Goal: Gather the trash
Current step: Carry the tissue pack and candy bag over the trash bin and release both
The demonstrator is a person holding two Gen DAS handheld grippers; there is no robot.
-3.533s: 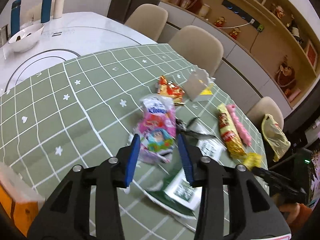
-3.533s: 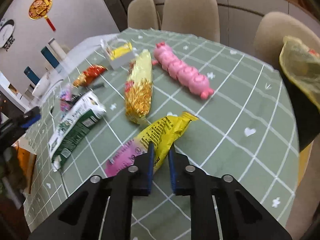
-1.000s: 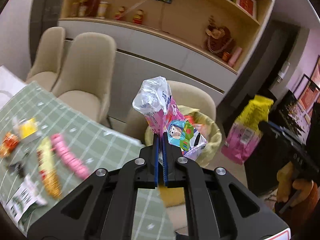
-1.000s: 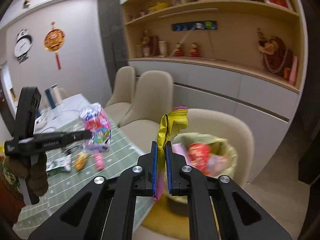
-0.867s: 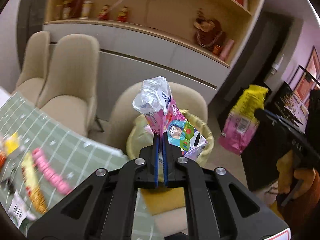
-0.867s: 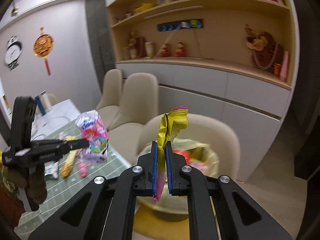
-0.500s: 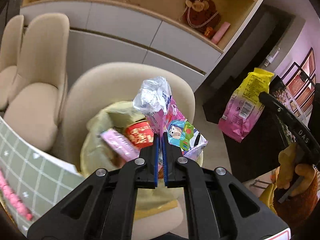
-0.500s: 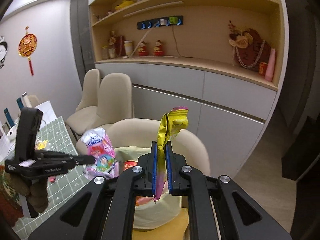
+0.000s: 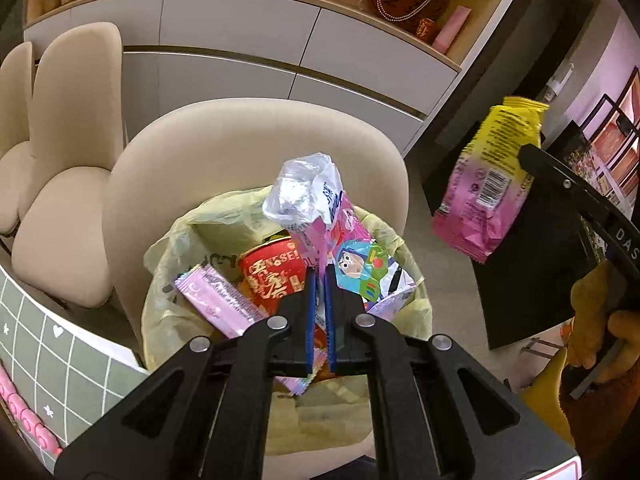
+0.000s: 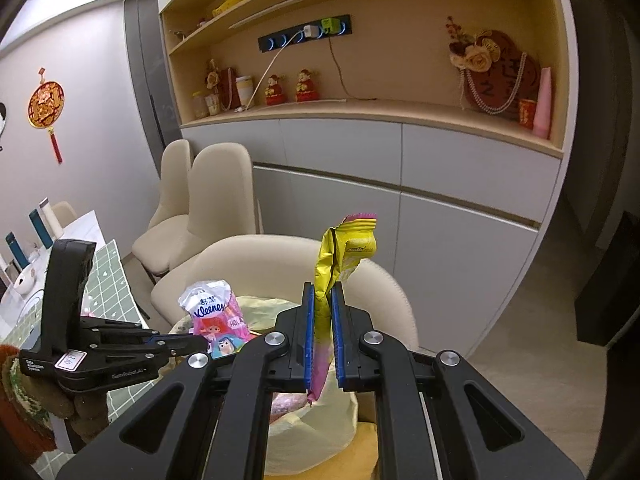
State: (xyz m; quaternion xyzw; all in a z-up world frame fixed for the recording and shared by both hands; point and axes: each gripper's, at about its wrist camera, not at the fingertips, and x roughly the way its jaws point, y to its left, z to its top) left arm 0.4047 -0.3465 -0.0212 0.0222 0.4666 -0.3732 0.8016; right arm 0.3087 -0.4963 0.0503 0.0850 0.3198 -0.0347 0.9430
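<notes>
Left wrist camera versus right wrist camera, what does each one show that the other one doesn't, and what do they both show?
Only the left wrist view looks down into the trash bag, showing a red packet and a pink wrapper already inside, plus a corner of the green tablecloth.

Only the right wrist view shows the upper shelves with the power strip and the red wall ornament.

Both show the left gripper shut on the Kleenex pack, the right gripper shut on the yellow-pink packet, and the beige chair.
</notes>
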